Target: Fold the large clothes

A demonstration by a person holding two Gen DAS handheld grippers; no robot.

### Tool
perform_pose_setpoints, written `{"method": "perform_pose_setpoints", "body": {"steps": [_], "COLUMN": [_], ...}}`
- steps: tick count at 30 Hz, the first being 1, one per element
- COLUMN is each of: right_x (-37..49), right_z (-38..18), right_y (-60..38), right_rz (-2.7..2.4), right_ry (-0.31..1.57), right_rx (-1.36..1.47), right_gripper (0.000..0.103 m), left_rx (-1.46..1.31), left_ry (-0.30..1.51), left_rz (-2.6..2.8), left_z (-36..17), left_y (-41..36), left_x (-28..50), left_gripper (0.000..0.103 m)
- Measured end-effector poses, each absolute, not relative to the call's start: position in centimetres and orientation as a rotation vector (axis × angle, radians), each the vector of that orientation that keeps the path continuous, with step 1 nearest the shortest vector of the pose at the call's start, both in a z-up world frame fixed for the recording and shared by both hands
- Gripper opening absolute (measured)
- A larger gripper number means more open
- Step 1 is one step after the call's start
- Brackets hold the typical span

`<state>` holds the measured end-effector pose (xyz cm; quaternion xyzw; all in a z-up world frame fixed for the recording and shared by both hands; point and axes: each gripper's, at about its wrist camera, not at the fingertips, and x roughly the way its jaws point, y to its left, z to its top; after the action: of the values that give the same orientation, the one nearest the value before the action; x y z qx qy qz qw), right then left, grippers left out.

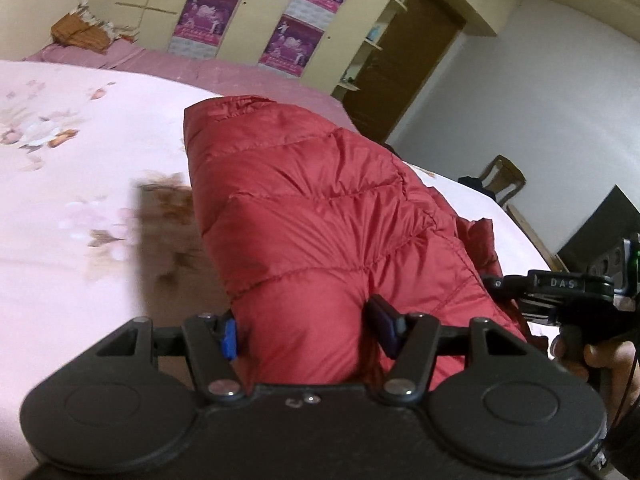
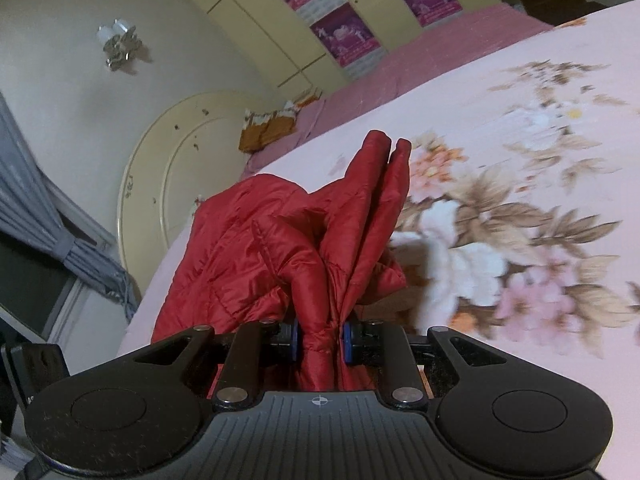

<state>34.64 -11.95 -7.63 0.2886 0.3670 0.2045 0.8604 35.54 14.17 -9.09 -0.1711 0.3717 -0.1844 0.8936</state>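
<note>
Left wrist: red down jacket (image 1: 320, 208) stretches lengthwise away across bed (image 1: 80, 160).

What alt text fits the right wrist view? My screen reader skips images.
The right gripper pinches a bunched fold of a red puffer jacket between its fingers, above a pink floral bedspread.

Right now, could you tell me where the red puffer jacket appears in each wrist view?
Left wrist: red puffer jacket fills the centre, bunched between the jaws.
Right wrist: lower centre-left, a fold pinched in the jaws.
Shared landmark: the purple posters on the wardrobe.
</note>
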Motion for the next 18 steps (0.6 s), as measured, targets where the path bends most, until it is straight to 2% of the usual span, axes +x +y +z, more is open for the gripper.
{"method": "perform_pose_setpoints", "body": {"steps": [11,18], "right_x": [40.1,40.9], "right_z": [-12.3,-14.6], "right_y": [-7.8,-8.1], "right_rz": [0.401,0.369], "right_ry": [0.84,0.866], "right_rx": [0.604,0.625], "right_gripper": [0.019,0.019], "left_rx": [-0.377,-0.394], "left_ry": [0.84,0.833], "left_rz": [-0.365,-0.386], "left_z": [-13.1,-13.9], "left_y": [18.3,18.5], "left_x": [40.2,40.1], "left_gripper": [0.061,0.065]}}
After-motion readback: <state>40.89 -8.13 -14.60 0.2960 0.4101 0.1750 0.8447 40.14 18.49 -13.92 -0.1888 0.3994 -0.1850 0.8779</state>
